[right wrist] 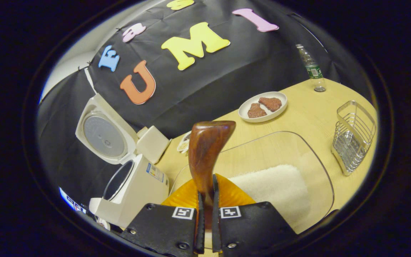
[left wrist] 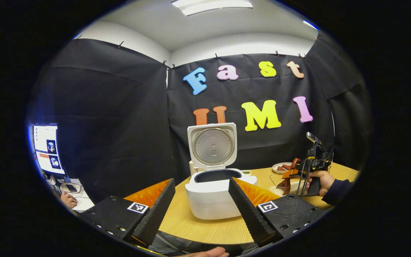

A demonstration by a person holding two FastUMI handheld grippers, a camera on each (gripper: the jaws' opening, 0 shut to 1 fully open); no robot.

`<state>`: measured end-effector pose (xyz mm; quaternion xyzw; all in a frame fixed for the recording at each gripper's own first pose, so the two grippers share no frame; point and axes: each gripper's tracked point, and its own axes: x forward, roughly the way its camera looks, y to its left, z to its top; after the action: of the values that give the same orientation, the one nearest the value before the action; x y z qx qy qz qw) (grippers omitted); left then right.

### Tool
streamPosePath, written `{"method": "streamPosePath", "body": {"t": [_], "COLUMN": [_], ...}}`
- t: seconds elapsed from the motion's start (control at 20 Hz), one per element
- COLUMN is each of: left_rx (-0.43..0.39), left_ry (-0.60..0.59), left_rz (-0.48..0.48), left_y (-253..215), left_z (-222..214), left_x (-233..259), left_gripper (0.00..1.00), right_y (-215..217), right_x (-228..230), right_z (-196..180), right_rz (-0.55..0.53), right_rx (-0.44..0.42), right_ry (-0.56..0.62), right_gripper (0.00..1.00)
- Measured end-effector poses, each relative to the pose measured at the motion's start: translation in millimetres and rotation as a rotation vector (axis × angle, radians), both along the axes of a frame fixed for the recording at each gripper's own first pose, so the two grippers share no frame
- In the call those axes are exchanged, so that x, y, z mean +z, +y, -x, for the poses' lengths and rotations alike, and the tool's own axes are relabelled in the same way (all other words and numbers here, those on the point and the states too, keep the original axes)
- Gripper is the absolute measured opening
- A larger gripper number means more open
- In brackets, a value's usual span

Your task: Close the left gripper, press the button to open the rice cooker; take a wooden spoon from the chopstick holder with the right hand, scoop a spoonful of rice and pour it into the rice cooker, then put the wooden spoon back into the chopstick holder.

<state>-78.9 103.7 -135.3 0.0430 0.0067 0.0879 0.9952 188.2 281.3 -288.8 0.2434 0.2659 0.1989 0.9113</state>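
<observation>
So the right tongs pinch the wooden spoon upright above the rice tray; left tongs spread before the open rice cooker.

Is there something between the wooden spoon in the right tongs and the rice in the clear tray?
Nothing visible blocks it. The right tongs are shut on the wooden spoon, which points up over the clear tray. The rice lies uncovered just right of the spoon. The wire holder stands beyond the tray's far side.
</observation>
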Motion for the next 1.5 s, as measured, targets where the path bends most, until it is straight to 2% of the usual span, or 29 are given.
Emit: {"method": "streamPosePath", "body": {"t": [0.25, 0.5, 0.7, 0.8, 0.95, 1.05, 1.15, 1.3, 1.5], "left_rx": [-0.013, -0.012, -0.022, -0.033, -0.064, -0.078, -0.067, -0.064, -0.059], "left_ry": [0.013, 0.026, 0.029, 0.02, 0.003, 0.016, 0.01, -0.006, -0.006], "left_rz": [-0.033, -0.019, -0.009, -0.002, -0.007, -0.006, -0.013, 0.003, 0.028], "left_y": [-3.1, -0.7, -4.4, -10.9, -22.6, -26.3, -21.0, -18.2, -11.6], "left_z": [-3.2, -2.4, -3.0, -2.7, -3.8, -2.7, -1.2, 3.0, 8.5], "left_x": [-5.3, -9.2, -9.8, -6.1, -1.8, -4.5, -2.1, 2.8, 2.8], "left_gripper": [0.95, 0.95, 0.95, 0.95, 0.95, 0.95, 0.95, 0.95, 0.95], "right_y": [-22.7, -62.2, -80.3, -90.6, -95.4, -94.7, -92.4, -88.5, -63.2], "right_x": [13.5, 32.4, 55.2, 70.4, 100.3, 111.8, 120.6, 118.6, 138.2], "right_z": [-3.6, -8.5, -5.1, -3.7, 3.5, 5.1, 7.0, 9.3, 17.8], "right_rz": [-0.197, -0.325, -0.544, -0.687, -0.919, -1.038, -1.078, -1.042, -1.013], "right_rx": [-0.075, -0.19, -0.209, -0.226, -0.193, -0.16, -0.136, -0.173, -0.123], "right_ry": [0.051, 0.008, 0.014, 0.028, 0.078, 0.127, 0.151, 0.16, 0.167], "right_gripper": [0.13, 0.13, 0.13, 0.12, 0.09, 0.09, 0.09, 0.09, 0.09]}}
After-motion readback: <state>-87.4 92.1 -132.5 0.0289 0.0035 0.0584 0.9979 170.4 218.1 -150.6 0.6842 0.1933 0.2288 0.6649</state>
